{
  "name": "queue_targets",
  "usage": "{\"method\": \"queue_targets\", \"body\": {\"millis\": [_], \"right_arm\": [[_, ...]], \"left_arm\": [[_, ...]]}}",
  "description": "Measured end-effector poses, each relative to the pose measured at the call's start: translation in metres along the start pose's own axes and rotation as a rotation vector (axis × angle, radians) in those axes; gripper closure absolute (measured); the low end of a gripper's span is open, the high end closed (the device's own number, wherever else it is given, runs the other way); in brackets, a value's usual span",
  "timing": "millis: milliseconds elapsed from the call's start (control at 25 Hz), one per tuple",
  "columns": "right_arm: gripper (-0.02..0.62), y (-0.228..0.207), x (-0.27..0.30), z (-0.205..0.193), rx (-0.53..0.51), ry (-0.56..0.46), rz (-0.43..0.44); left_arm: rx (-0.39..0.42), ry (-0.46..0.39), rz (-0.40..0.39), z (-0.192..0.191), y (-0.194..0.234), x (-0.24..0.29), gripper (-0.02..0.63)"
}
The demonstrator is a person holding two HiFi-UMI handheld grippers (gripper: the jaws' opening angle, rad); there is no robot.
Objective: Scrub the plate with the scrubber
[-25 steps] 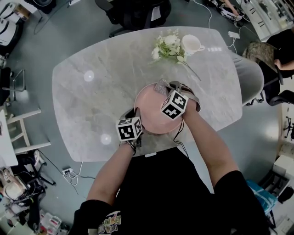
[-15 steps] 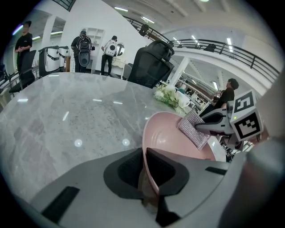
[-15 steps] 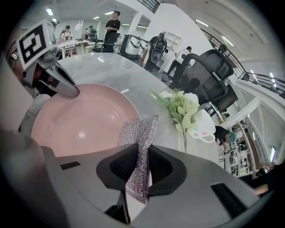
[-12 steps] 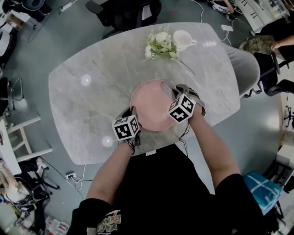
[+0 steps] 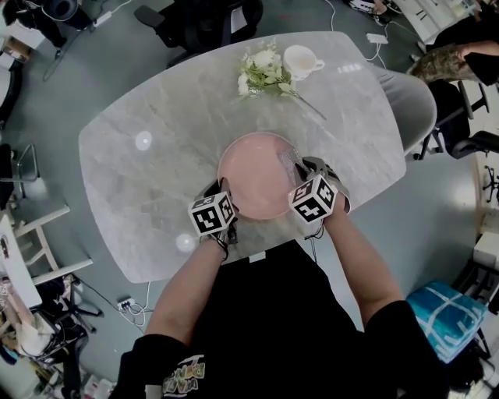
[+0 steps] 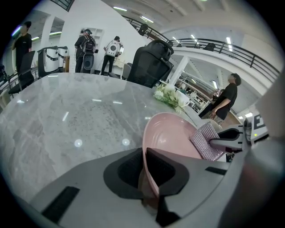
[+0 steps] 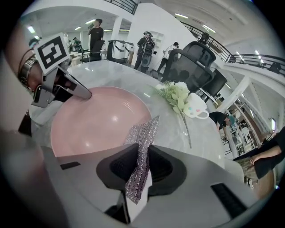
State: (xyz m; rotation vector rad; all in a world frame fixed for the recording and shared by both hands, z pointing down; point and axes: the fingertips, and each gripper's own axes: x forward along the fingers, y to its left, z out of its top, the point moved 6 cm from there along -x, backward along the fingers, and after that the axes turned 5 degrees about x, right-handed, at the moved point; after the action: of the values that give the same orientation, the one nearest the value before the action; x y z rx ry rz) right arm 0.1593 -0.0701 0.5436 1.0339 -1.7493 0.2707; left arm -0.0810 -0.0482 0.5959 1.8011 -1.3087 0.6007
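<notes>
Your left gripper [image 5: 224, 195] is clenched on the rim of the pink plate [image 5: 253, 175], at about 8 o'clock on the plate. In the left gripper view, the rim runs straight between its two pads and both bear on it. Your right gripper [image 5: 300, 167] is at the plate's 4 o'clock side, grasping the silvery mesh scrubber [image 5: 287, 158]. The right gripper view shows the sheet pinched between the pads, with its free end sticking out ahead over the plate's right edge. You cannot tell from any view whether that end presses on the surface. The plate lies near the middle of the grey marble-patterned table [image 5: 140, 179], close to your edge, and both grippers flank its near half. Farther out, at 12 o'clock from the plate, lies a sprig of white flowers [image 5: 261, 72], with a white cup [image 5: 300, 61] just beside it at 1 o'clock. Beyond the table's far edge, at 11 o'clock, stands a black office chair [image 5: 210, 19]
</notes>
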Motion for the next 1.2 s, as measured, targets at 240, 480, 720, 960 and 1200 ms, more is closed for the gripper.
{"method": "queue_targets", "body": {"millis": [240, 480, 720, 960, 1200], "right_arm": [[0.520, 0.023, -0.011, -0.007, 0.051, -0.016, 0.041], [0.520, 0.056, -0.018, -0.005, 0.119, -0.033, 0.117], [0.520, 0.088, -0.017, 0.008, 0.157, -0.050, 0.192], [0.520, 0.114, -0.010, 0.033, 0.104, -0.067, 0.238], [0.518, 0.125, 0.006, 0.045, 0.087, -0.051, 0.252]], "left_arm": [[0.005, 0.008, -0.006, 0.000, 0.000, 0.002, 0.568], [0.005, 0.004, -0.012, 0.002, 0.000, 0.002, 0.568], [0.013, 0.019, -0.020, 0.000, 0.000, 0.002, 0.568], [0.028, 0.022, -0.035, 0.002, 0.000, 0.004, 0.568], [0.056, 0.029, -0.052, 0.004, 0.000, 0.006, 0.568]]}}
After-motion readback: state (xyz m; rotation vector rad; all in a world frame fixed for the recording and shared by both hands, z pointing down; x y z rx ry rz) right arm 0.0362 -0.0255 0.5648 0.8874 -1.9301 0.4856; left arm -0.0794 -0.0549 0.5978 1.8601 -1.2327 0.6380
